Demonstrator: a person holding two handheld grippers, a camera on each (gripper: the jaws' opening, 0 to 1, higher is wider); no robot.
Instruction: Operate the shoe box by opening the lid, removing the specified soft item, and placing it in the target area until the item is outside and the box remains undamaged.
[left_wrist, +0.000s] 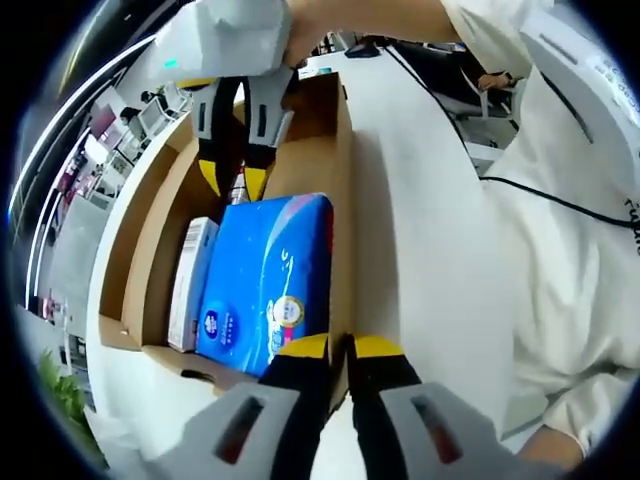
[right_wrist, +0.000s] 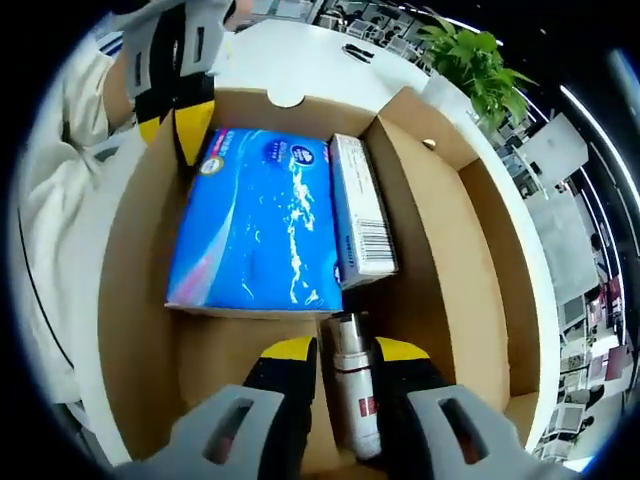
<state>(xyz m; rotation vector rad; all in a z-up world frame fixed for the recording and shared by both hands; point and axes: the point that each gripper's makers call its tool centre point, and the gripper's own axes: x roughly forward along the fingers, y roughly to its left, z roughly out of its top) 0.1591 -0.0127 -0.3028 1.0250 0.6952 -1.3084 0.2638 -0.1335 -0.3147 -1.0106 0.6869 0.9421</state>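
In the left gripper view, the left gripper (left_wrist: 338, 350) is pinching the open brown cardboard shoe box's (left_wrist: 340, 150) near wall, jaws nearly closed, beside the blue soft tissue pack (left_wrist: 265, 280) lying inside. In the right gripper view, the right gripper (right_wrist: 345, 350) is straddling a silver cylindrical bottle (right_wrist: 352, 385), jaws narrowly parted; whether it is gripping is unclear.

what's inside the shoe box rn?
Inside the shoe box: a blue tissue pack, a white carton beside it, and a silver bottle lying between the right tongs. Whatever is under the pack is covered.
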